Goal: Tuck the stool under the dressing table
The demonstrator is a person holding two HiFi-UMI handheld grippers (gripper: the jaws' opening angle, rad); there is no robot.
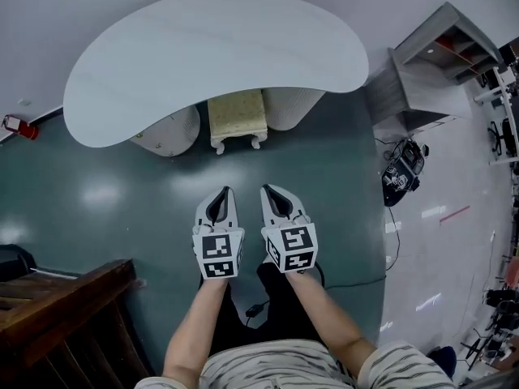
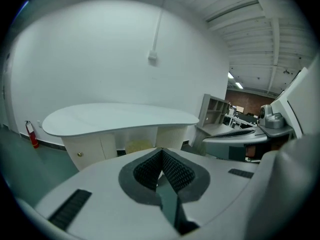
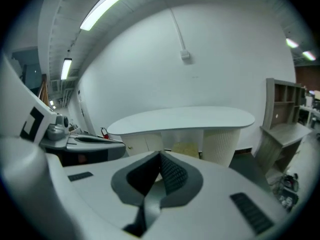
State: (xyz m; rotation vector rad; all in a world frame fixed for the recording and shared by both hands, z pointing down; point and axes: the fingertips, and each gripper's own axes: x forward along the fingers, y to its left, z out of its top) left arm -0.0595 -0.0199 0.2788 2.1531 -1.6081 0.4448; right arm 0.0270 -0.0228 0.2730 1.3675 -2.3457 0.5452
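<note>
**White dressing table with stool in its recess; both grippers shut and empty**

White, kidney-shaped and bare, the worktop [image 1: 215,51] of the dressing table [image 1: 170,128] stands against a pale wall. Two rounded pedestals carry it: the left one has doors with small knobs, the right one [image 1: 293,105] is ribbed.

The stool [image 1: 237,113] stands in the recess between the pedestals. It has a yellowish cushion and white legs. Its rear edge lies at the worktop's front edge. Most of the cushion and the two front legs show in front of that edge, on the dark green floor [image 1: 97,201].

The left gripper [image 1: 224,191] and the right gripper [image 1: 269,189] are held side by side, just apart, pointing toward the stool and tilted downward. Both are well apart from the stool. Each gripper view shows ribbed pads pressed together with nothing between them.

Surroundings:
- A grey shelf unit [image 1: 422,71] stands right of the dressing table.
- A red fire extinguisher [image 1: 18,126] stands by the wall at the left.
- Dark wooden furniture [image 1: 57,306] stands near the person's left side.
</note>
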